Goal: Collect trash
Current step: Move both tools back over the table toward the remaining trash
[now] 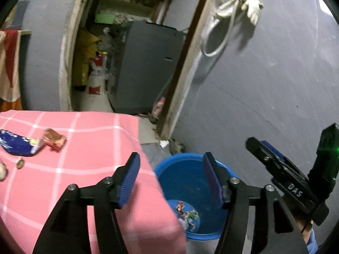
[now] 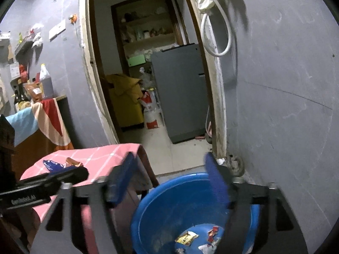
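Hovering spread and empty: left gripper point(image 1: 171, 180), right gripper point(image 2: 169, 180) over blue bucket point(image 2: 148, 211); wrappers point(image 1: 53, 139) at 10 o'clock.

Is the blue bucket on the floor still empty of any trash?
No, the right wrist view shows several wrappers lying on the bottom of the blue bucket.
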A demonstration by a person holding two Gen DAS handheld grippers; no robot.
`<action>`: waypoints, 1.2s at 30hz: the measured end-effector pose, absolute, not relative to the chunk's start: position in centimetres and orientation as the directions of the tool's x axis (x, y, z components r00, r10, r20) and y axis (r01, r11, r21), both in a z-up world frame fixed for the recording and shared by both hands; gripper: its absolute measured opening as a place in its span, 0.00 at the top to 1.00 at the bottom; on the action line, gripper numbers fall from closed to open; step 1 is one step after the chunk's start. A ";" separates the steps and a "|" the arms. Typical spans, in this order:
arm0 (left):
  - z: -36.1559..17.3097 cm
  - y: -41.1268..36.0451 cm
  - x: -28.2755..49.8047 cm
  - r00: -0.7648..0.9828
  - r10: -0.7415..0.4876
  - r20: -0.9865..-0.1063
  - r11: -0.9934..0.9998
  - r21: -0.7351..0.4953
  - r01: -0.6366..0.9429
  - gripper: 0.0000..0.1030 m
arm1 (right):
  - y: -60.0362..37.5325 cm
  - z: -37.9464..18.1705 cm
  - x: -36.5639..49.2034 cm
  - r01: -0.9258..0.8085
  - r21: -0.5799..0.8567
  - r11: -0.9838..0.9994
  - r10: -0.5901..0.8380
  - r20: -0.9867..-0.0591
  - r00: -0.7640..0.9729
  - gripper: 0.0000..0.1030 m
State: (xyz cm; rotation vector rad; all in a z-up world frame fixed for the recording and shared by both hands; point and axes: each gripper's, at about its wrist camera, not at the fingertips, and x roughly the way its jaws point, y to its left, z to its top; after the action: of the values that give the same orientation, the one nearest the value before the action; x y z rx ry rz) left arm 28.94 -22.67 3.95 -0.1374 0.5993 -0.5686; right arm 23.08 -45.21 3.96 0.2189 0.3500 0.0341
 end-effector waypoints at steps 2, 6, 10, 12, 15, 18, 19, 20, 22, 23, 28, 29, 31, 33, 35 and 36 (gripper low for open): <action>4.4 -21.4 28.8 0.708 -0.522 -0.476 0.853 -0.277 0.443 0.32 | -44.6 4.3 23.0 -0.015 0.216 0.976 0.084 -0.314 0.946 0.20; 5.4 -19.0 28.3 0.784 -0.457 -0.419 0.889 -0.248 0.386 0.10 | -43.4 5.1 22.9 -0.053 0.204 0.978 0.105 -0.253 0.962 0.01; 6.1 -16.7 27.2 0.846 -0.400 -0.353 0.915 -0.206 0.347 0.07 | -41.9 5.8 22.5 -0.098 0.177 0.979 0.131 -0.186 0.974 0.00; 6.3 -15.7 26.4 0.872 -0.370 -0.321 0.927 -0.183 0.327 0.04 | -41.1 6.2 22.4 -0.116 0.162 0.980 0.140 -0.149 0.979 0.00; 6.3 -14.6 25.6 0.906 -0.324 -0.274 0.945 -0.146 0.294 0.02 | -40.1 6.7 22.3 -0.140 0.145 0.979 0.156 -0.107 0.982 0.00; 6.6 -13.5 24.9 0.929 -0.284 -0.239 0.958 -0.113 0.264 0.02 | -38.8 7.3 22.3 -0.166 0.134 0.977 0.176 -0.067 0.982 0.00; 6.7 -13.0 24.8 0.934 -0.274 -0.229 0.961 -0.108 0.255 0.02 | -38.4 7.5 22.2 -0.174 0.129 0.976 0.183 -0.056 0.982 0.00; 6.8 -12.5 24.5 0.940 -0.263 -0.219 0.964 -0.103 0.246 0.02 | -38.1 7.5 22.2 -0.181 0.126 0.975 0.188 -0.046 0.981 0.00; 6.9 -11.9 24.3 0.948 -0.247 -0.203 0.968 -0.098 0.231 0.02 | -37.2 7.8 22.3 -0.196 0.118 0.973 0.201 -0.025 0.979 0.00; 7.0 -11.5 24.1 0.951 -0.239 -0.195 0.970 -0.096 0.224 0.02 | -36.8 8.0 22.3 -0.205 0.114 0.972 0.208 -0.016 0.978 0.00; 7.4 -9.7 23.3 0.966 -0.197 -0.167 0.979 -0.081 0.186 0.02 | -34.9 8.3 22.7 -0.238 0.096 0.967 0.237 0.013 0.971 0.00; 7.5 -9.3 23.2 0.968 -0.189 -0.164 0.981 -0.077 0.178 0.02 | -34.4 8.4 22.8 -0.246 0.093 0.965 0.245 0.017 0.969 0.00; 7.5 -8.5 23.0 0.972 -0.172 -0.158 0.984 -0.071 0.163 0.02 | -33.7 8.4 23.0 -0.258 0.089 0.962 0.257 0.022 0.966 0.00; 7.6 -7.6 22.8 0.977 -0.152 -0.153 0.988 -0.063 0.144 0.02 | -32.9 8.4 23.3 -0.271 0.085 0.959 0.270 0.023 0.962 0.00; 7.6 -6.7 22.6 0.980 -0.132 -0.150 0.990 -0.061 0.124 0.02 | -32.2 8.5 23.6 -0.284 0.084 0.955 0.283 0.022 0.959 0.00; 7.6 -6.2 22.6 0.981 -0.122 -0.150 0.992 -0.061 0.114 0.02 | -31.9 8.5 23.7 -0.289 0.083 0.954 0.289 0.022 0.957 0.00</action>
State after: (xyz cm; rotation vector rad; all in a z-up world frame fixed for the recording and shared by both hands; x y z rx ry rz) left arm 22.56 -6.15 7.56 -0.0523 0.1537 -0.1184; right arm 23.74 -31.88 8.46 0.0861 -0.0095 0.2936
